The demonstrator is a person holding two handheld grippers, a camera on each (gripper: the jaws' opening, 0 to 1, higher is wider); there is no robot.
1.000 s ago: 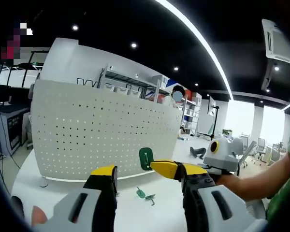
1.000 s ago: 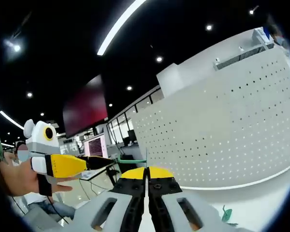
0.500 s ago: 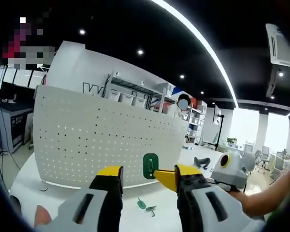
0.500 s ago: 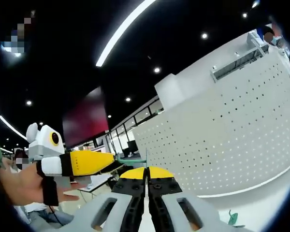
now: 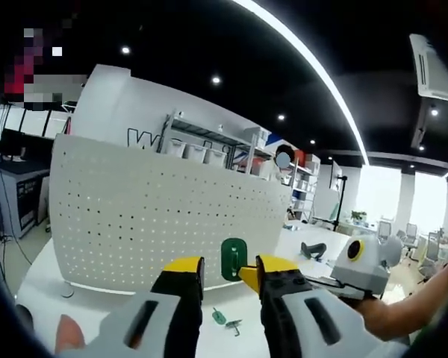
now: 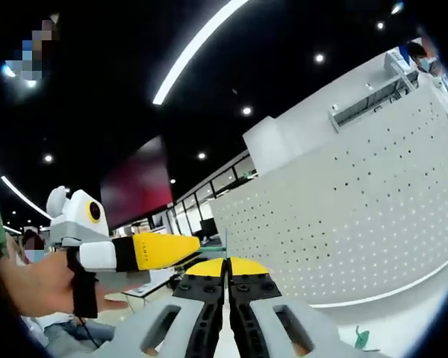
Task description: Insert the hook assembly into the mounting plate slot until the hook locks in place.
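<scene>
A white perforated mounting plate (image 5: 157, 216) stands upright on the white table (image 5: 45, 280); it also spans the right gripper view (image 6: 343, 224). My right gripper (image 6: 225, 267) is shut on a green hook assembly (image 5: 233, 258), held up in front of the plate's lower edge. It enters the left gripper view from the right (image 5: 244, 274). My left gripper (image 5: 222, 268) is open, its yellow-tipped jaws standing on either side of the green piece with a narrow gap. In the right gripper view the left gripper (image 6: 185, 246) reaches in from the left, close to my jaws.
A second green hook piece (image 5: 219, 317) with a metal hook lies on the table below the plate, also seen at the lower right (image 6: 362, 339). Metal shelving (image 5: 209, 138) rises behind the plate. A person's hand (image 6: 37, 283) holds the left gripper.
My left gripper's jaws have drawn closer together around the green hook assembly. In the right gripper view the left gripper has come nearer to my shut jaws.
</scene>
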